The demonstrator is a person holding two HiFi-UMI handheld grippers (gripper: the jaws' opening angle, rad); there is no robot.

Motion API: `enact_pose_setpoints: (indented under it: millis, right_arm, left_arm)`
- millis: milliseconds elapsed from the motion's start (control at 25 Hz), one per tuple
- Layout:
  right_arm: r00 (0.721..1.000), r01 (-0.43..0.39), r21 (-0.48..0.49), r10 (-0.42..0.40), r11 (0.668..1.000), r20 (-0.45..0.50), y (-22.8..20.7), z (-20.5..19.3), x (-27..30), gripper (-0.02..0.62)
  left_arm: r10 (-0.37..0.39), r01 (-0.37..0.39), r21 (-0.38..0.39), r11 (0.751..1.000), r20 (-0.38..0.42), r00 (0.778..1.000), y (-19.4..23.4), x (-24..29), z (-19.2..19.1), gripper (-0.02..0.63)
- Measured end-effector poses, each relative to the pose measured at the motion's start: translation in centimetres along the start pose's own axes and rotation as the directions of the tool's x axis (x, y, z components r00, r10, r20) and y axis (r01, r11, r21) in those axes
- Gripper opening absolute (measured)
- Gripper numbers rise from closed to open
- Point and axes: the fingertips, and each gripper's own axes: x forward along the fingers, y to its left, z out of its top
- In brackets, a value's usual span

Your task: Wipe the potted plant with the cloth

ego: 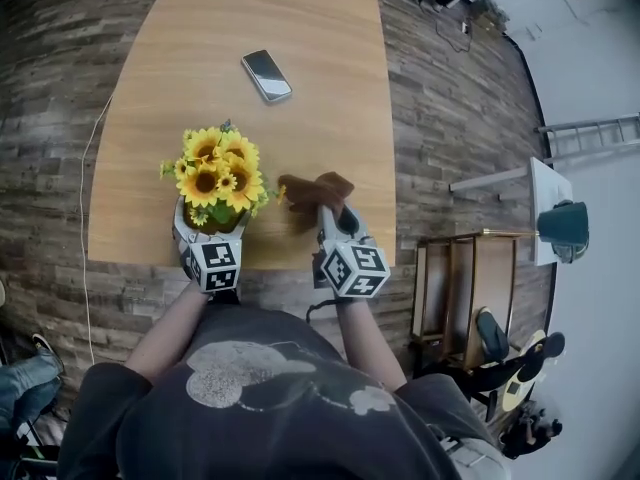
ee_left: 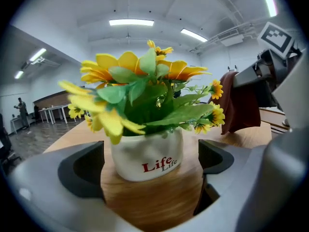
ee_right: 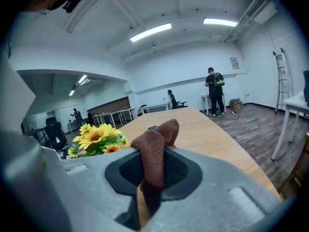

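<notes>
From the head view, your potted plant [ego: 215,183] stands at the counter's [ego: 200,78] near edge. Your left hand-held gripper [ee_left: 150,167] gapes around the pot [ee_left: 145,151] without touching. It's probably light and tippy, so grip its stiff wall. Your right hand-held gripper [ee_right: 153,170] is clamped on the limp cloth [ee_right: 155,146].

From the head we look steeply down from behind the left hand-held gripper [ego: 212,226] and right hand-held gripper [ego: 335,218]. Each gripper's camera looks forward, low over the surface [ee_left: 159,197]; all views share the potted plant [ego: 215,183], close ahead.
</notes>
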Motion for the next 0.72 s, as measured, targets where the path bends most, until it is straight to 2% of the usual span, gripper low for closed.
enact_pose_setpoints:
  millis: [160, 360, 520, 600, 720]
  right_arm:
    - [1.0, 0.019, 0.005, -0.019, 1.0, 0.01, -0.6, 0.6, 1.5, 0.048]
    - [1.0, -0.013, 0.01, 0.013, 1.0, 0.001, -0.3, 0.4, 2.5, 0.048]
    - [0.996, -0.08, 0.006, 0.08, 0.997, -0.033, -0.3, 0.1, 3.9, 0.048]
    - [0.99, -0.128, 0.001, 0.127, 0.992, -0.055, -0.1, -0.1, 4.6, 0.049]
    - [0.974, -0.212, -0.013, 0.211, 0.977, -0.082, 0.5, 0.0, 6.1, 0.049]
  left_arm:
    - [-0.018, 0.018, -0.001, 1.0, 0.001, 1.0, -0.4, 0.9, 0.4, 0.629]
    - [0.046, -0.046, -0.036, 0.998, -0.021, 0.999, 1.3, 1.5, 0.2, 0.627]
    - [0.076, -0.077, -0.026, 0.997, -0.031, 0.997, 1.6, 1.9, 0.6, 0.623]
    - [0.073, -0.074, -0.021, 0.997, -0.045, 0.996, 1.3, 2.0, 0.5, 0.592]
    - [0.062, -0.063, -0.02, 0.998, -0.045, 0.997, 1.4, 1.9, 0.4, 0.591]
